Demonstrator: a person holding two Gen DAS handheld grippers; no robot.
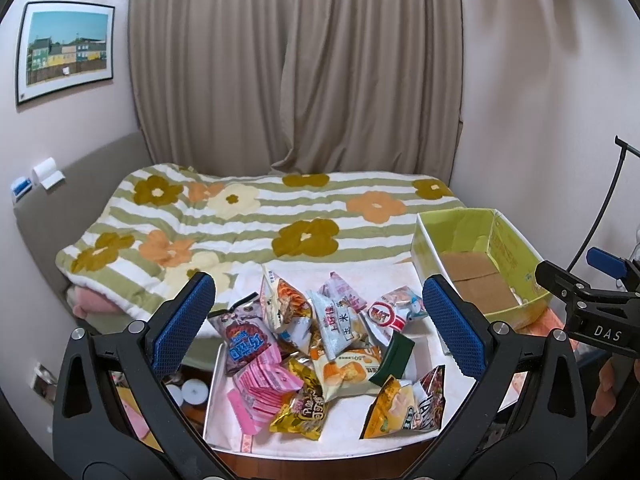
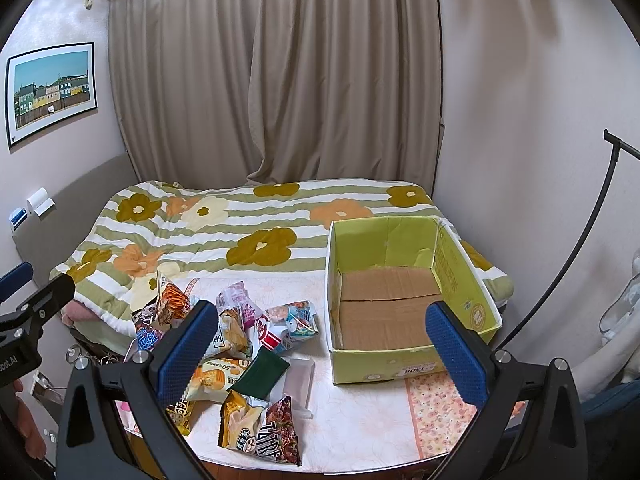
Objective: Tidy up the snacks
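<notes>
Yellow-green cardboard box, open-topped and empty, stands on the right part of the bench; the snack packets lie in a loose, overlapping heap on the left part, well apart from the box. Left tool: jaws spread wide, holding nothing, poised above the heap, which sits directly between and below its blue pads. Right tool: jaws likewise spread and empty, with its right pad before the box's near wall and its left pad over the edge of the heap. The heap thus lies ahead of and below the left tool, and to the left of the right tool; the left hand is judged the nearer for a first pick. The box lies to the right of the heap, so any carry would run left to right. The dark green packet lies at the heap's box-side edge, its long axis tilted.
</notes>
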